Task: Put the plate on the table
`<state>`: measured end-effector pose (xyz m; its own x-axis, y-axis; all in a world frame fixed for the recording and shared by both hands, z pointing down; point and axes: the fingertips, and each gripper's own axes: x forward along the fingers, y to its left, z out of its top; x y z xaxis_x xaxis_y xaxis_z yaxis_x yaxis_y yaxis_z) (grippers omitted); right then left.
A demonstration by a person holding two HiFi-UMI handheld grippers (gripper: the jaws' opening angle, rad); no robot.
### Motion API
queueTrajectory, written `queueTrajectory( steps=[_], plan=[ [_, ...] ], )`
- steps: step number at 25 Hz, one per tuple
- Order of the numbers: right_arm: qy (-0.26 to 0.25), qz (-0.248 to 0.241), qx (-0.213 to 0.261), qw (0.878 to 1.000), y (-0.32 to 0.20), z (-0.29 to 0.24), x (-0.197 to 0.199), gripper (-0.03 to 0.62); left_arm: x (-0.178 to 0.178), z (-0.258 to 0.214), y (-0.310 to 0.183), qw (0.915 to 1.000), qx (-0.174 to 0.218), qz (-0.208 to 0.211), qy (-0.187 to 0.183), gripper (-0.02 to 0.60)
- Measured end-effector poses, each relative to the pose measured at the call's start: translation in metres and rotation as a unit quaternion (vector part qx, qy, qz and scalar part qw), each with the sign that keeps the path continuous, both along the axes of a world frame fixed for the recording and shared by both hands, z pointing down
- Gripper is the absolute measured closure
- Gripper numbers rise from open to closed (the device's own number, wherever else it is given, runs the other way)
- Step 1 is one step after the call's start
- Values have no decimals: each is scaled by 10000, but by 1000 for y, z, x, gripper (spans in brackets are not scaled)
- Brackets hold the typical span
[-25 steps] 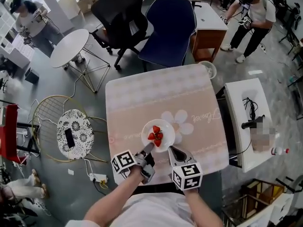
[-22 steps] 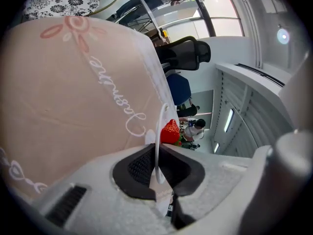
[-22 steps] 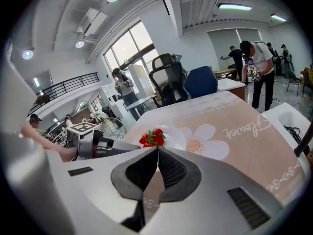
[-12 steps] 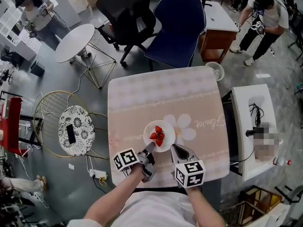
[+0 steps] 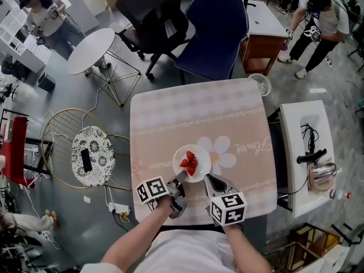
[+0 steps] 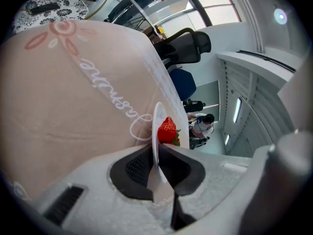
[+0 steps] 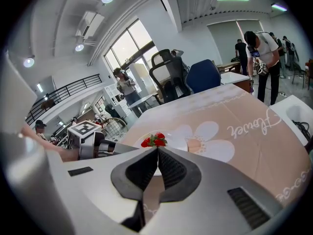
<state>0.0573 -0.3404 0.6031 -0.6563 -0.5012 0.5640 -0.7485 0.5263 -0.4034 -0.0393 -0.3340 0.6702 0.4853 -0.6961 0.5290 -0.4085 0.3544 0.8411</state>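
Observation:
A small white plate [image 5: 203, 158] with red strawberries [image 5: 189, 162] lies low at the near middle of the pink flowered table [image 5: 193, 112]; whether it rests on the cloth I cannot tell. My left gripper [image 5: 181, 177] pinches the plate's near-left rim, and its jaws have just been opening slightly with the rim still between them. In the left gripper view the plate [image 6: 157, 124] stands edge-on between the pads of that gripper [image 6: 156, 160], a strawberry [image 6: 167, 129] beside it. My right gripper [image 5: 207, 178] holds the near-right rim. In the right gripper view that gripper [image 7: 157, 158] is shut on the plate [image 7: 176, 142].
A blue chair [image 5: 213, 30] and a black office chair [image 5: 153, 16] stand at the table's far side. A wire side table [image 5: 91, 158] with a phone is to the left, a white stand [image 5: 301, 152] with a kettle to the right. People stand at the back.
Both grippers keep hold of the plate's near rim and have sunk a little with it toward the tablecloth. The head view has shifted slightly.

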Motion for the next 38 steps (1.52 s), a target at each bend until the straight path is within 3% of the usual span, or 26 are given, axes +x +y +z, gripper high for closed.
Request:
queueTrajectory(
  steps=[6, 12, 18, 23, 30, 38],
  plan=[
    [-56, -57, -6, 10000, 3, -2, -7, 589, 1, 0, 5, 9944, -195, 572, -870, 529],
    [-99, -114, 20, 9999, 3, -5, -15, 589, -4, 3, 7, 9834, -419, 1013, -1447, 499],
    [-84, -102, -21, 9999, 6, -3, -14, 589, -14, 7, 8, 9752, -510, 1217, -1776, 462],
    [-53, -47, -52, 10000, 9, -6, -14, 589, -21, 5, 15, 9741, -542, 1292, -1776, 451],
    [-117, 41, 106, 9999, 17, -24, -28, 589, -19, -36, 21, 9729, 245, 1547, -1702, 451],
    [-219, 32, 401, 9989, 41, -49, -47, 589, -16, -81, 39, 9454, 1137, 2134, -2184, 462]
  ],
)
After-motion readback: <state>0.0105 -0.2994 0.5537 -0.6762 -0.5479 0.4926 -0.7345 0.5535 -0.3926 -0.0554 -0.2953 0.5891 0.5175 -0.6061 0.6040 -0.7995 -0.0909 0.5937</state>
